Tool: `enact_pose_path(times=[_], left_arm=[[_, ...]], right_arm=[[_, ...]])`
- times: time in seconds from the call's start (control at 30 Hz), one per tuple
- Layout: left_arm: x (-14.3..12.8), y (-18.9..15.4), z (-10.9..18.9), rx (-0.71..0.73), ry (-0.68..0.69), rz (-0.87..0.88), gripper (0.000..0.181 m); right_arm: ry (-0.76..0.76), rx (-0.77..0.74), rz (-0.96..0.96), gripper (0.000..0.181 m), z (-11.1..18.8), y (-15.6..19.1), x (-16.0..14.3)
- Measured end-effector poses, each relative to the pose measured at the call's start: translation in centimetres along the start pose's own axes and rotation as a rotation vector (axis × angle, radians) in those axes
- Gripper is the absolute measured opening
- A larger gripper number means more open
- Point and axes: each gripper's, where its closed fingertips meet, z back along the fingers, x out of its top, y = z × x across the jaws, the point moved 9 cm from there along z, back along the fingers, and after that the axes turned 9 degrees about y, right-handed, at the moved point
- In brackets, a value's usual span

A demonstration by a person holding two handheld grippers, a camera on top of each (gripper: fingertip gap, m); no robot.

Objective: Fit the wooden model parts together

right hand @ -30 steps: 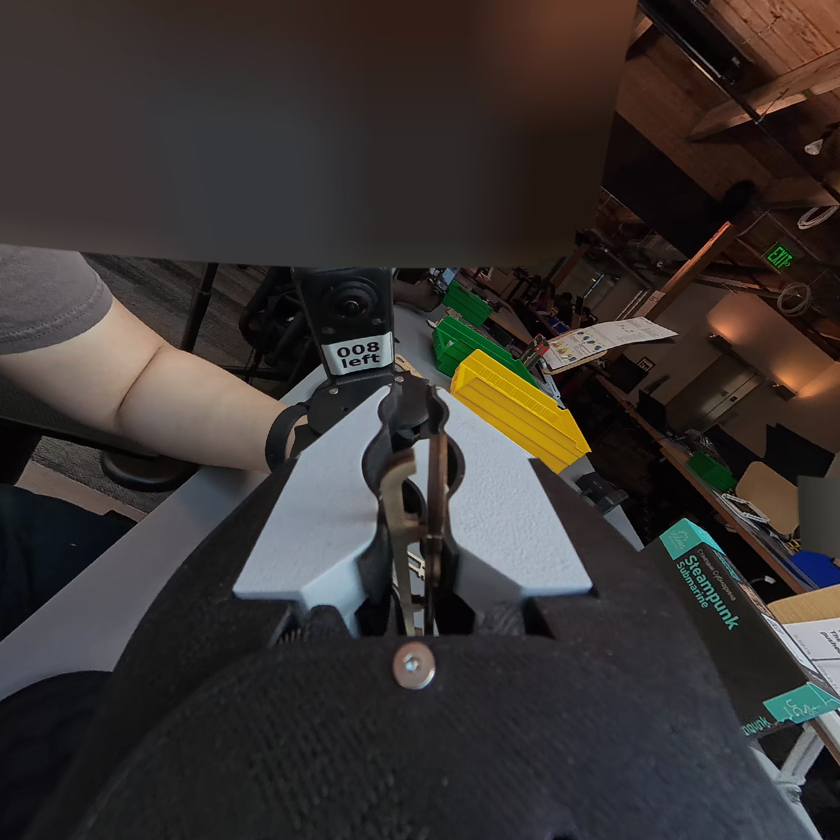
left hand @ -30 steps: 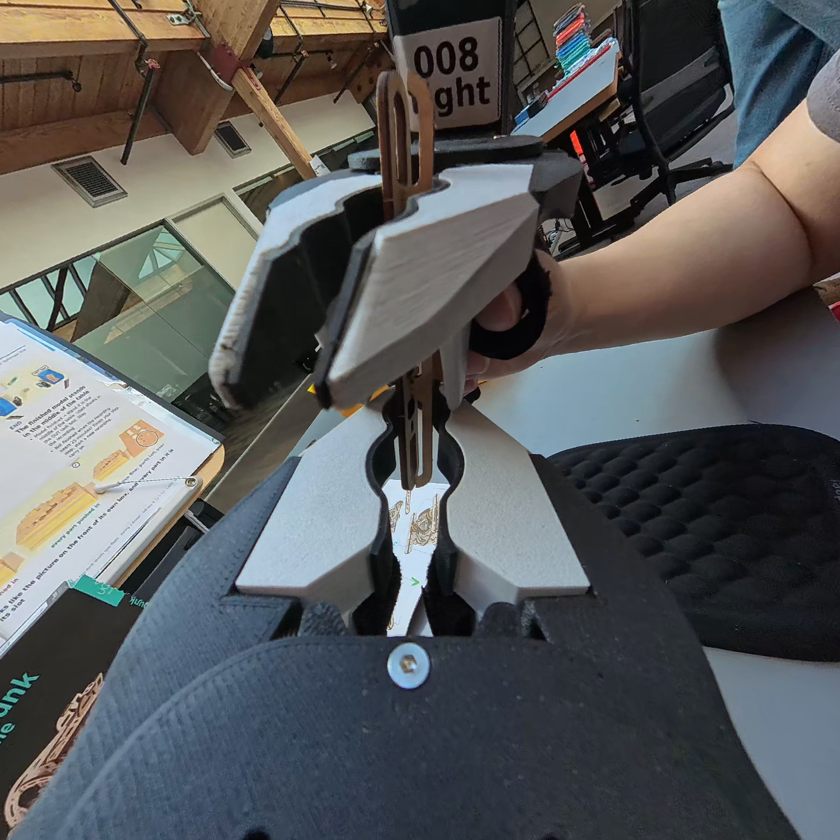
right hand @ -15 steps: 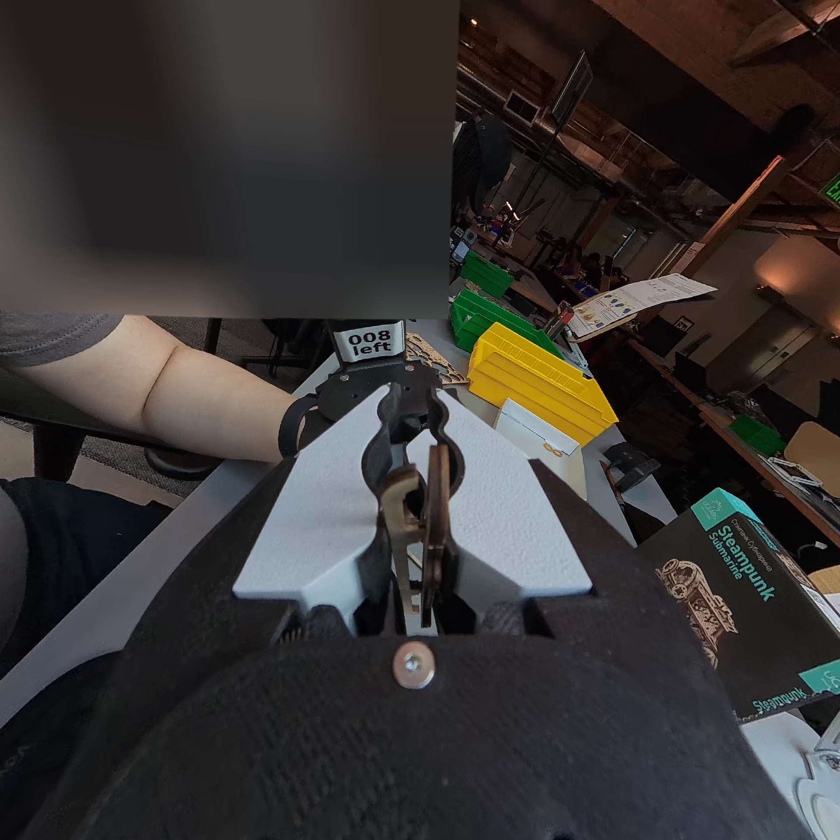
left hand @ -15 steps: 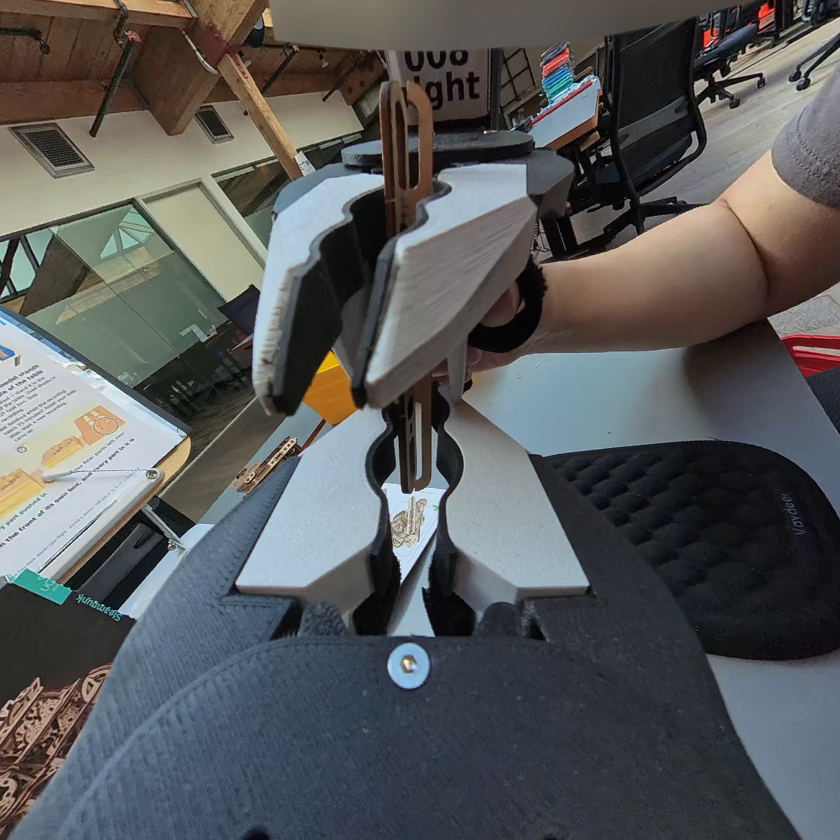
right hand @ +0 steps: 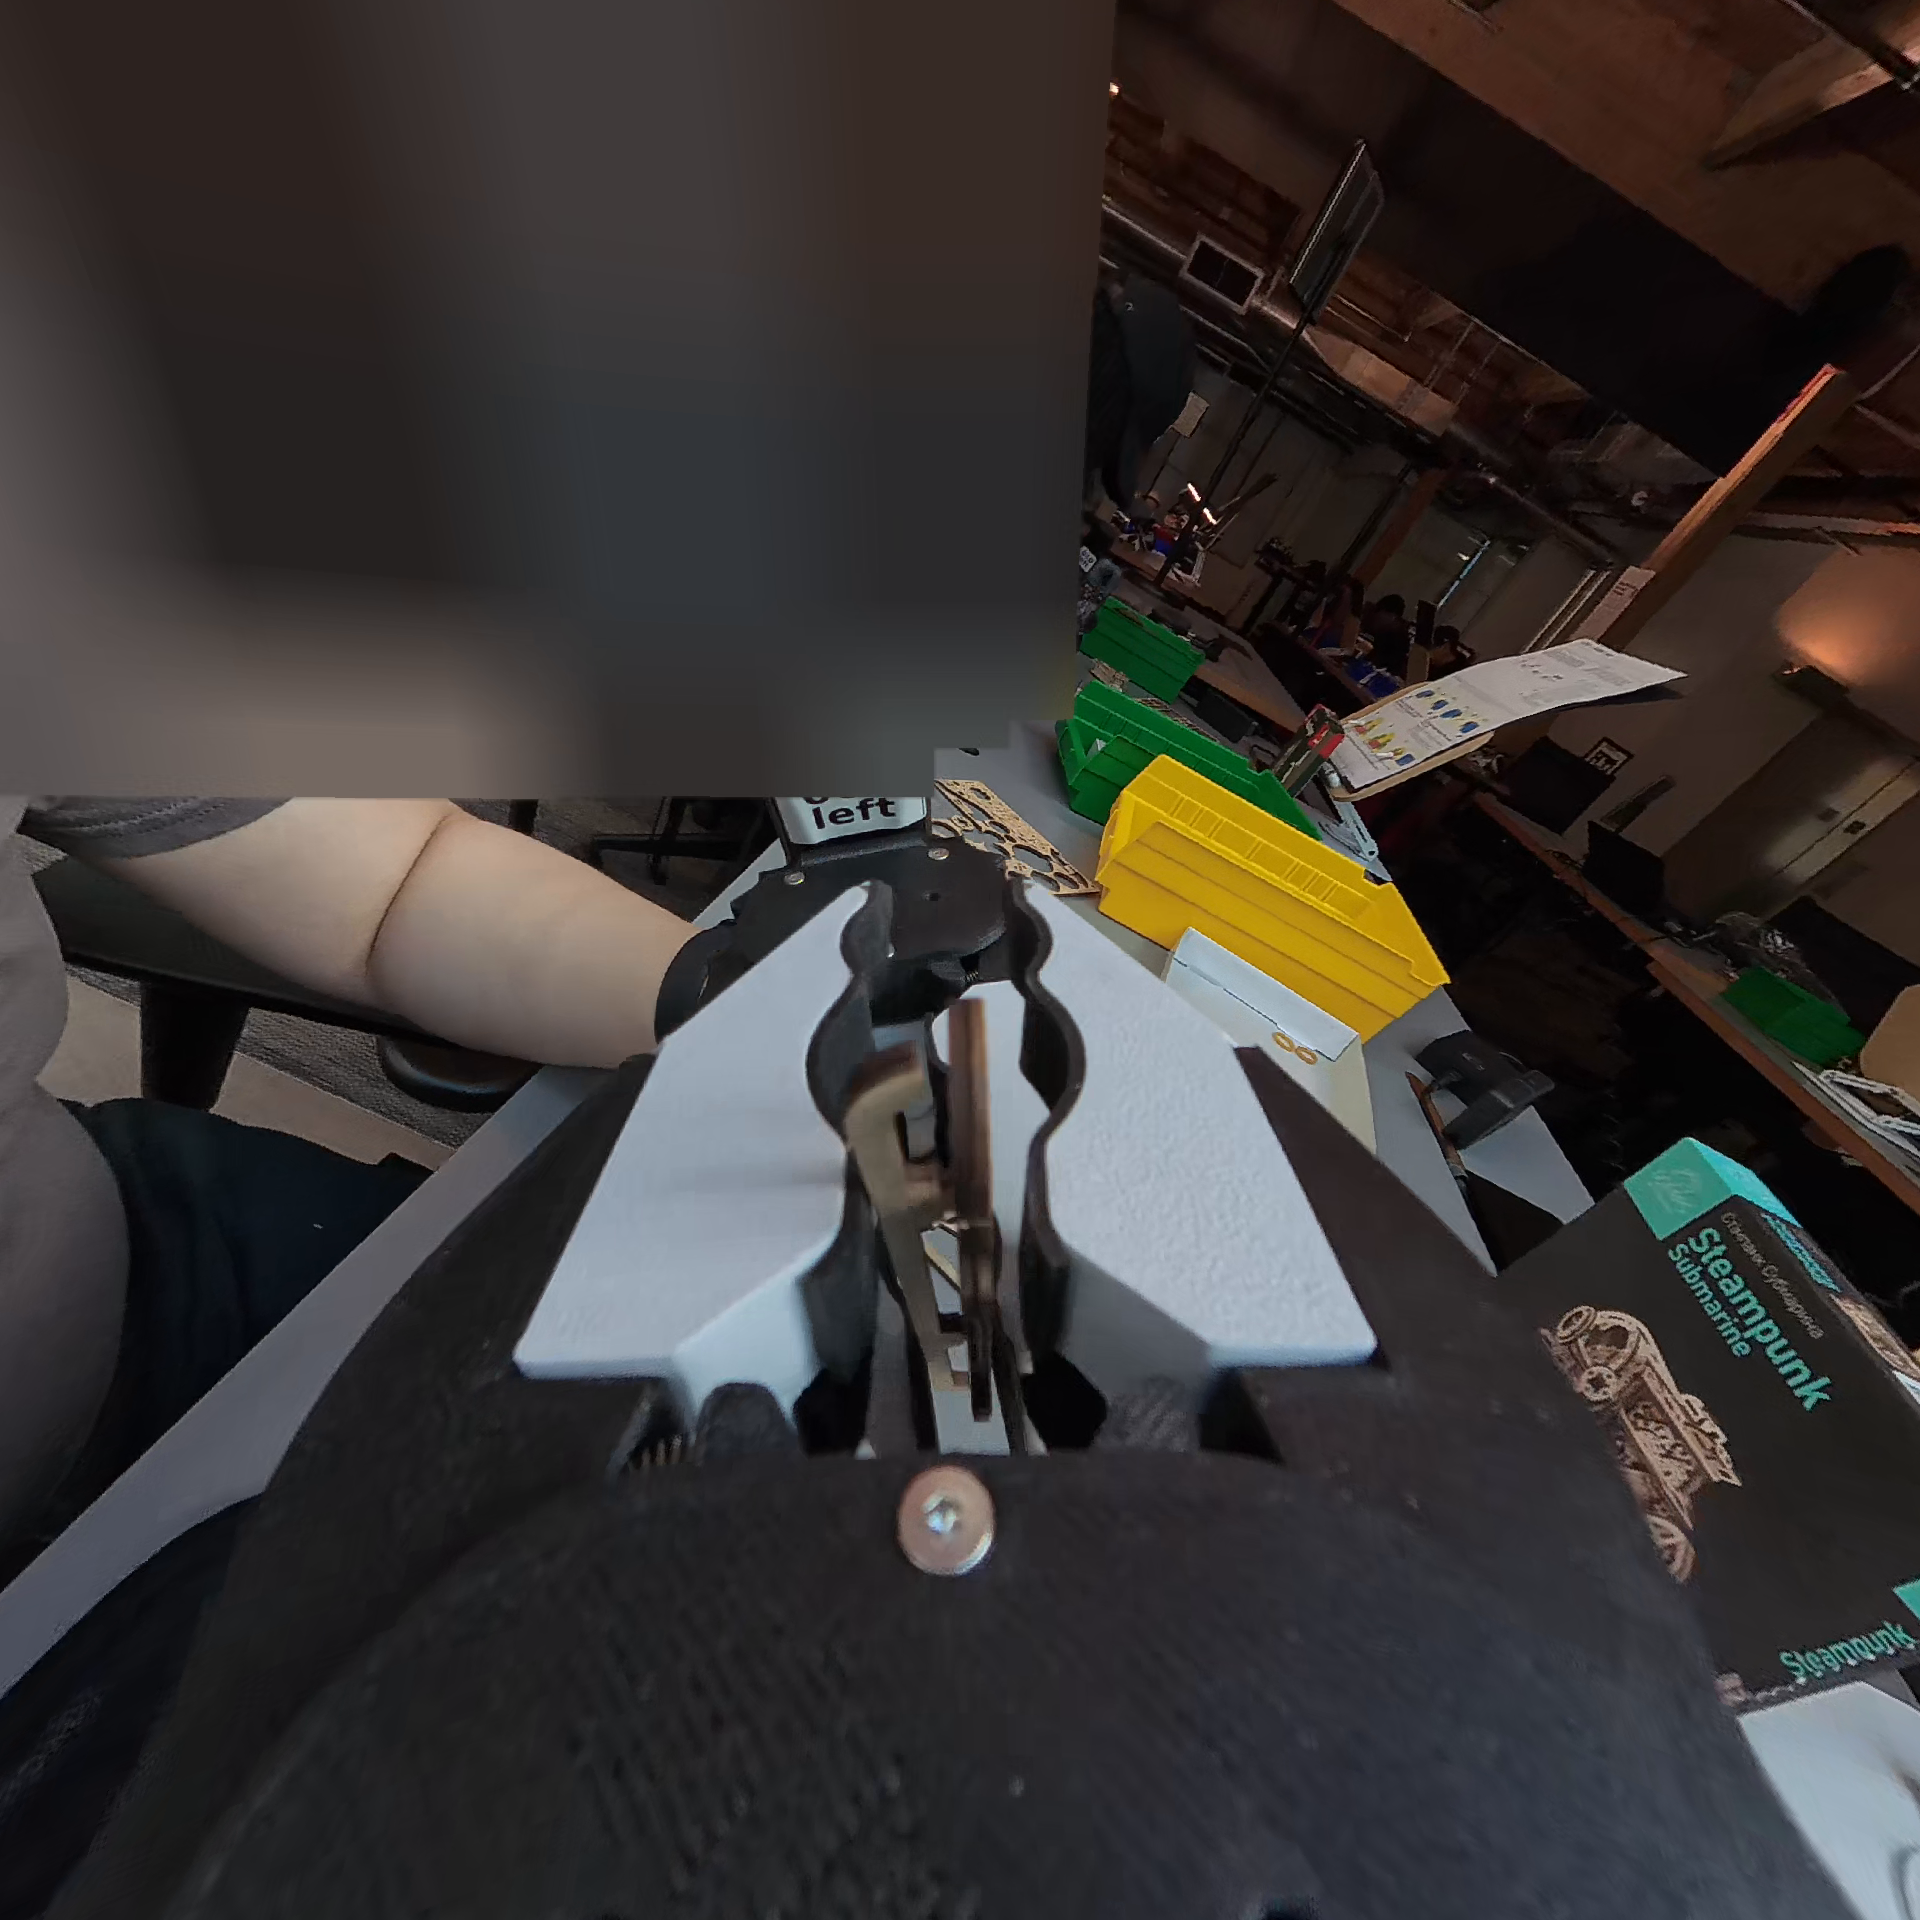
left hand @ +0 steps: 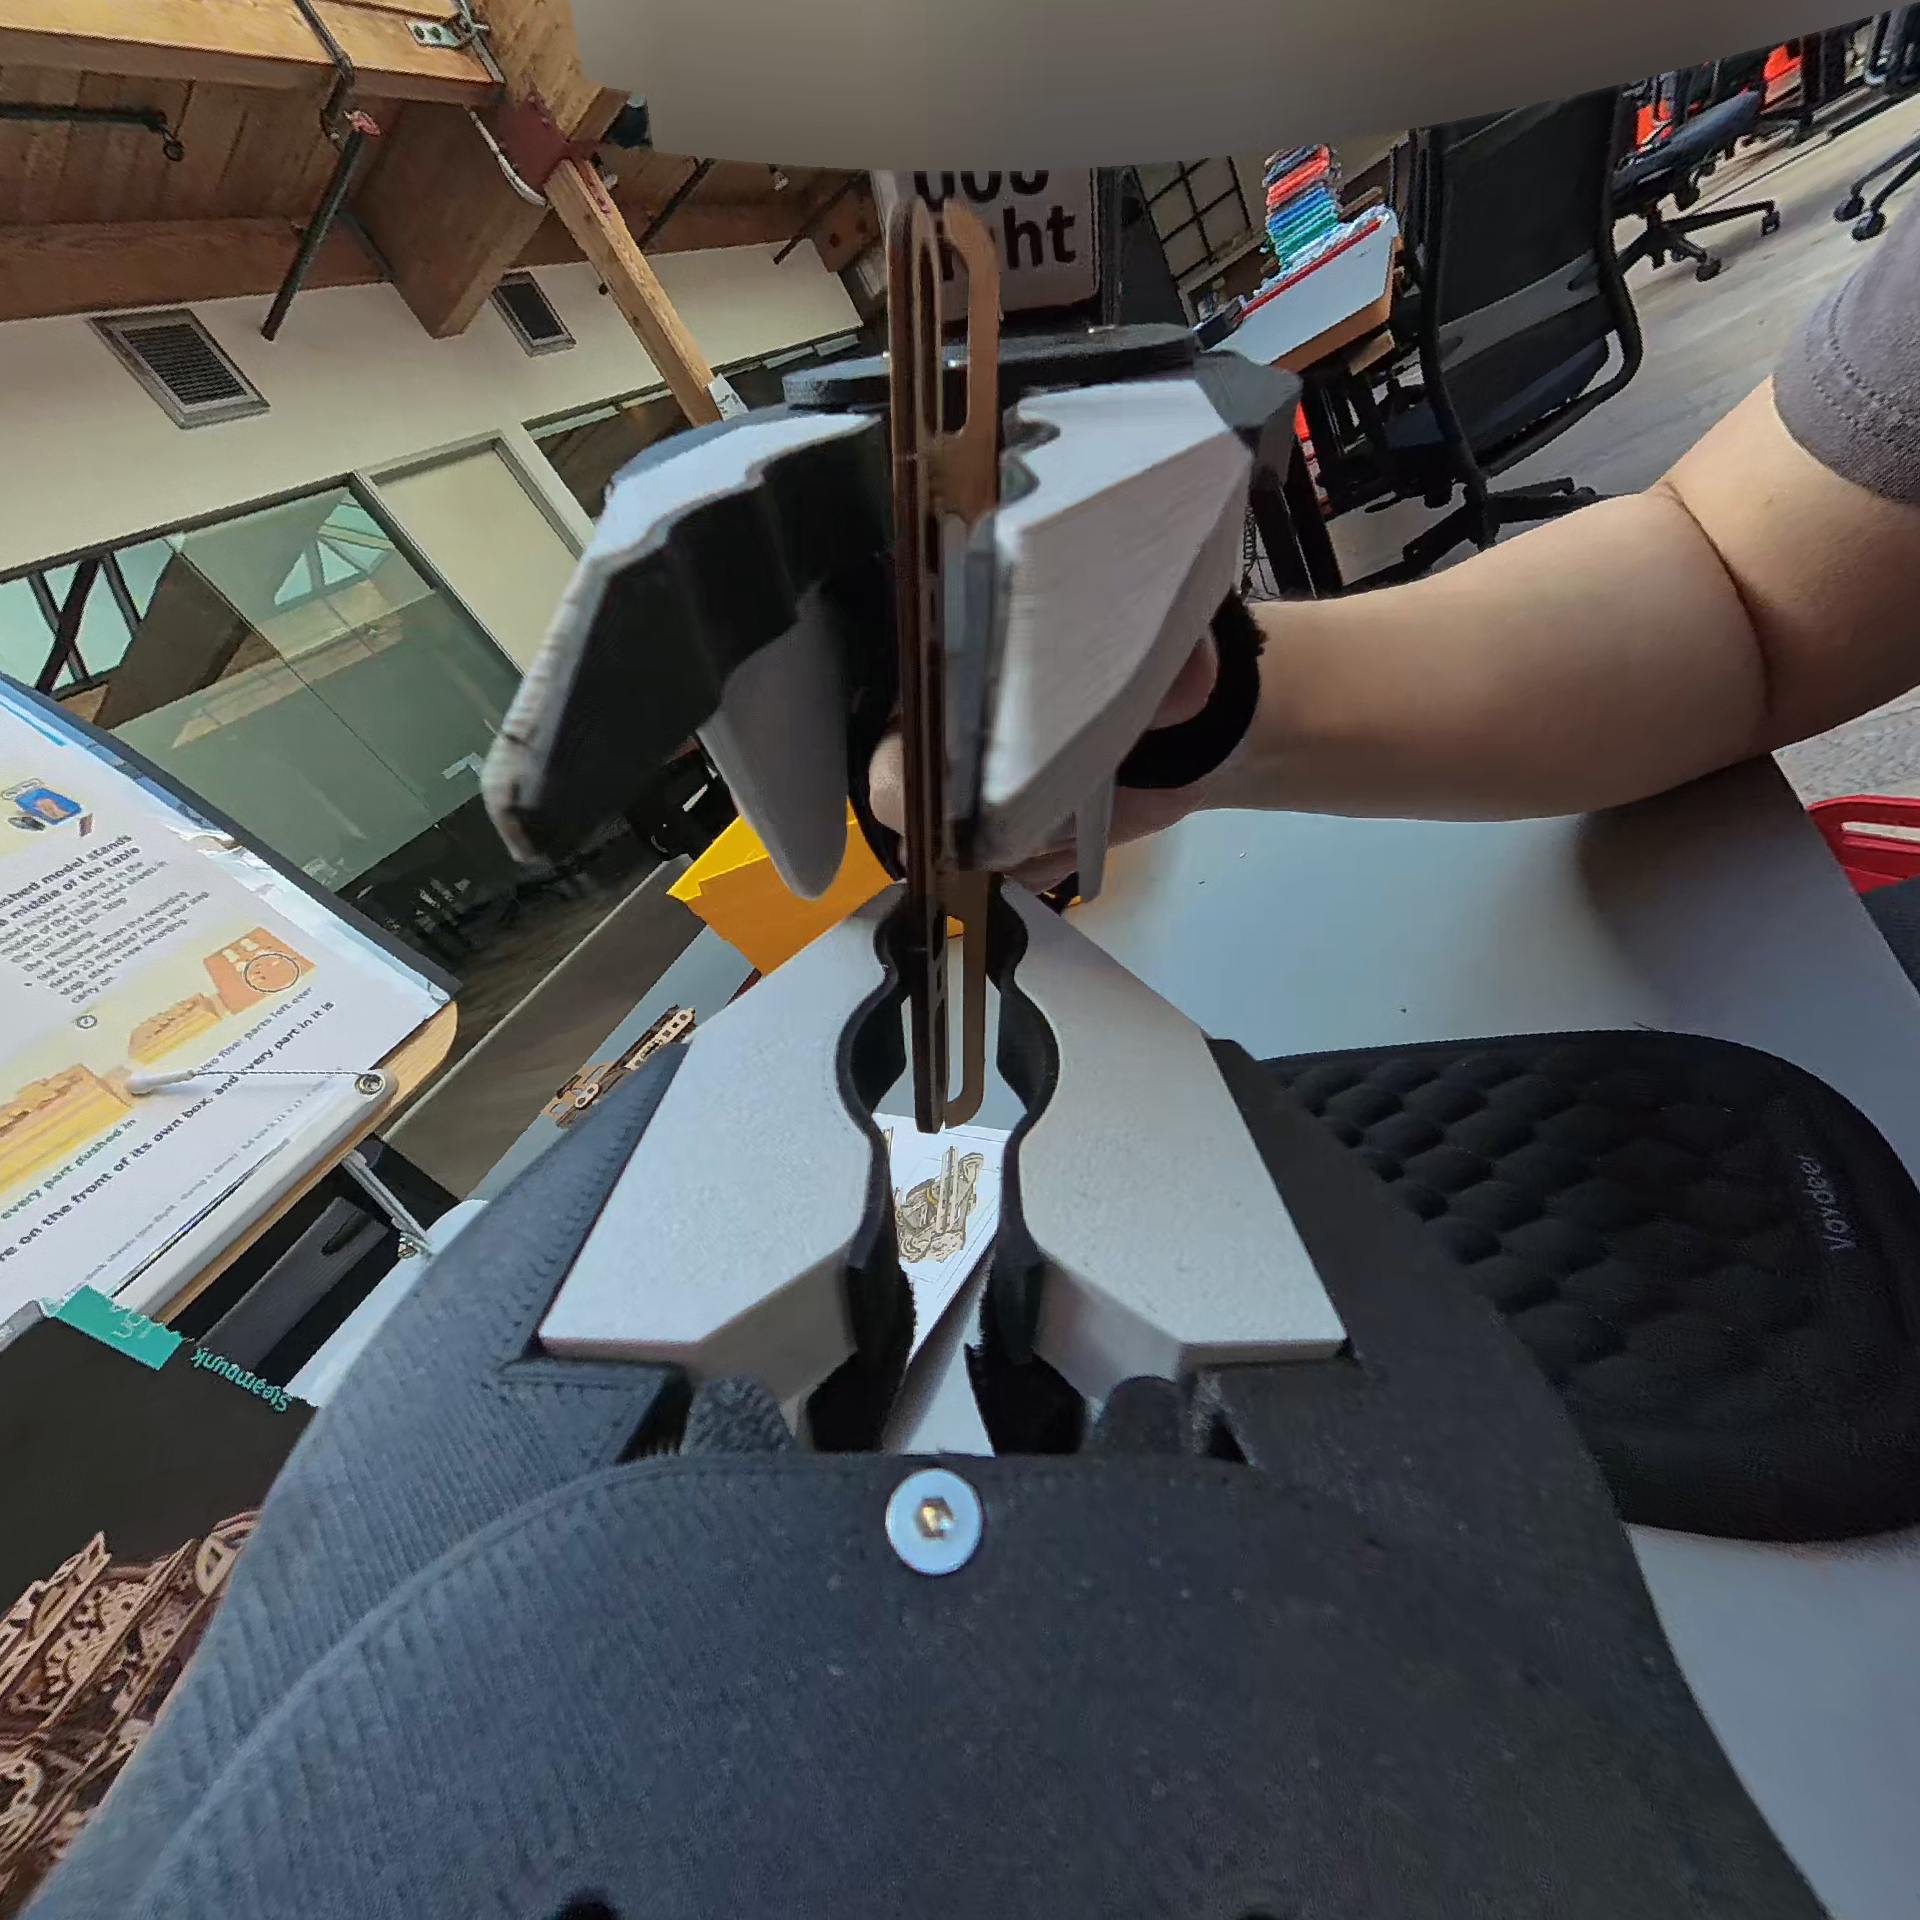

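Wooden model parts: two thin brown laser-cut strips [left hand: 940, 665], edge-on, side by side; right gripper [left hand: 935, 831] jaws clamped on both, left gripper [left hand: 940, 935] jaws closed at their lower ends, above grey tabletop [left hand: 1455, 935]; one yellow bin [right hand: 1257, 914], two green bins [right hand: 1132, 717]

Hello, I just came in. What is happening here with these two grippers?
A person holds a gripper in each hand over a grey table. Both the left gripper and the right gripper close on the same thin wooden model parts, a pair of flat slotted strips held upright between them. The kit box lies nearby.
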Motion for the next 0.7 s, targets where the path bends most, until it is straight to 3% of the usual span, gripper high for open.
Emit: enact_pose_path(times=[0.1,0.37,0.57,0.7], left_arm=[[0.1,0.1,0.3,-0.016,-0.028,0.031,0.008],[-0.3,0.7,1.4,-0.007,-0.086,0.088,0.009],[-0.4,0.6,1.7,-0.023,-0.112,0.079,0.009],[-0.5,0.4,1.7,-0.049,-0.121,0.09,0.009]], right_arm=[[-0.007,0.052,-0.029,0.034,0.4,-0.2,0.1],[0.001,-0.033,0.064,0.024,2.6,-0.7,0.7],[-0.016,-0.01,0.082,0.011,3.7,-0.5,1.0],[0.008,0.008,0.111,0.012,3.7,-0.2,1.0]])
